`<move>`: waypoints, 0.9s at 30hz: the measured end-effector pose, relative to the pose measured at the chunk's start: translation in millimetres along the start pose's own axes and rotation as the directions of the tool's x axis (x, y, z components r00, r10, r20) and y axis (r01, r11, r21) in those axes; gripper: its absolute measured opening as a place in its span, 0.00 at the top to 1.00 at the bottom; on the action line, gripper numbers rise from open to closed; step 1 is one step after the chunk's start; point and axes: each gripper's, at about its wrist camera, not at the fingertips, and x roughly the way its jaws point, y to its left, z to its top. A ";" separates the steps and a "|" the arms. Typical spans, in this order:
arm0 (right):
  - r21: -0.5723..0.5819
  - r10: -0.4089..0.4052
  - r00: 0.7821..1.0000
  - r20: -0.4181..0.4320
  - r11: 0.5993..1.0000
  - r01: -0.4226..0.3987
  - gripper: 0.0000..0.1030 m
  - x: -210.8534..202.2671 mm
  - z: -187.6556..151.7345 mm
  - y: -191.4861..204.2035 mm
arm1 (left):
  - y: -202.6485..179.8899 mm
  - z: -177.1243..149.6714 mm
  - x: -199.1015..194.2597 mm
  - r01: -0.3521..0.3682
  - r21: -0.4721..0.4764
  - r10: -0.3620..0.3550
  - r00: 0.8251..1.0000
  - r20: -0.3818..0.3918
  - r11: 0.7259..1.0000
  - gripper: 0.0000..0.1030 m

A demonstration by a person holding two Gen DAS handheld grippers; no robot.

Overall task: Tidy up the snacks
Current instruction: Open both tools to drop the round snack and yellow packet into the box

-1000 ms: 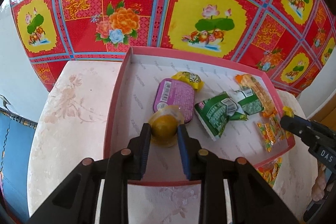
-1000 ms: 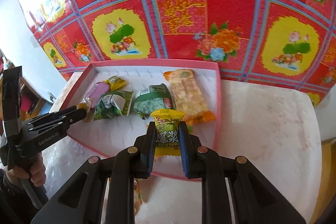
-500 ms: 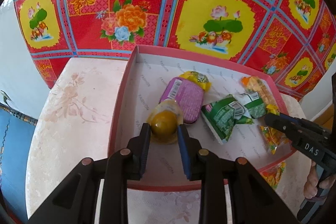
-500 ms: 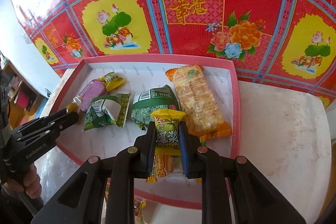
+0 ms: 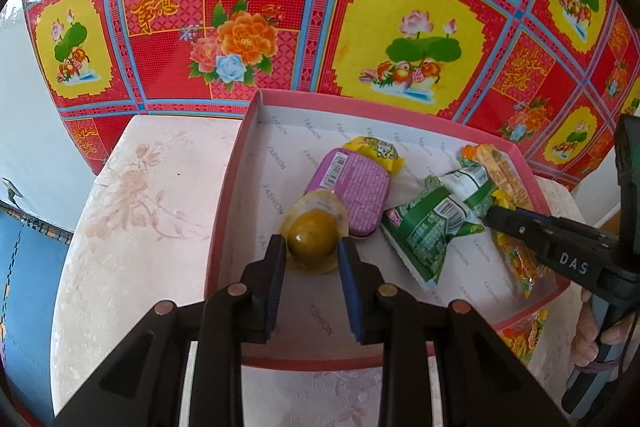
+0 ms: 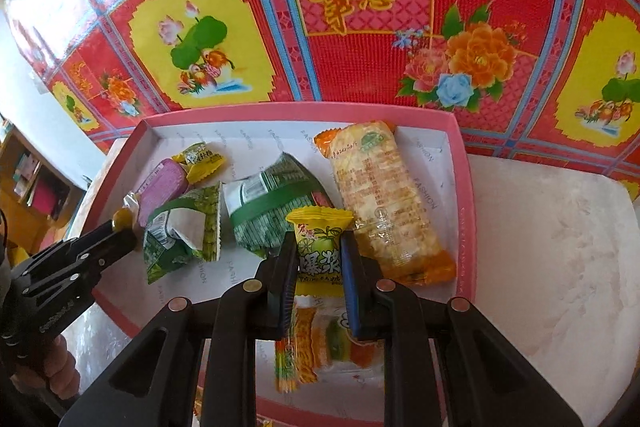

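Left wrist view: my left gripper (image 5: 312, 253) pinches a jelly cup (image 5: 313, 237) at frame centre.
My right gripper (image 6: 318, 253) clamps a yellow candy (image 6: 319, 251) over the pink box (image 6: 466, 187).

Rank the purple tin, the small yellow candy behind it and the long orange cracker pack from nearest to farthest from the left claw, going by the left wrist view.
1. Purple tin: just beyond the left claw, slightly right.
2. Small yellow candy: behind the tin's far end.
3. Long orange cracker pack: far right side of the pink box.
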 end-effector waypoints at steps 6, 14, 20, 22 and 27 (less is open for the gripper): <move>0.003 0.004 1.000 -0.003 1.000 -0.004 0.79 3.0 1.2 1.2 | -4.8 -0.6 0.6 -0.002 0.009 0.002 1.000 -0.003 1.000 0.67; -0.001 0.025 0.999 0.024 1.000 -0.025 0.70 -13.1 -1.2 -1.1 | -12.3 -3.8 -5.6 0.012 0.020 -0.012 1.000 -0.004 1.000 0.55; -0.020 0.018 0.998 0.053 1.000 -0.017 0.66 -31.7 -6.5 0.3 | -13.3 -5.1 -16.8 0.017 0.025 -0.017 1.000 0.003 1.000 0.53; -0.019 0.020 0.998 0.063 1.000 -0.019 0.66 -39.9 -8.8 -0.3 | -11.6 -6.4 -23.9 0.022 0.023 -0.022 1.000 0.006 0.999 0.53; -0.017 0.026 0.996 0.081 1.000 -0.024 0.66 -57.8 -16.6 0.5 | -12.7 -10.8 -36.9 0.035 0.019 -0.035 0.999 0.011 0.999 0.53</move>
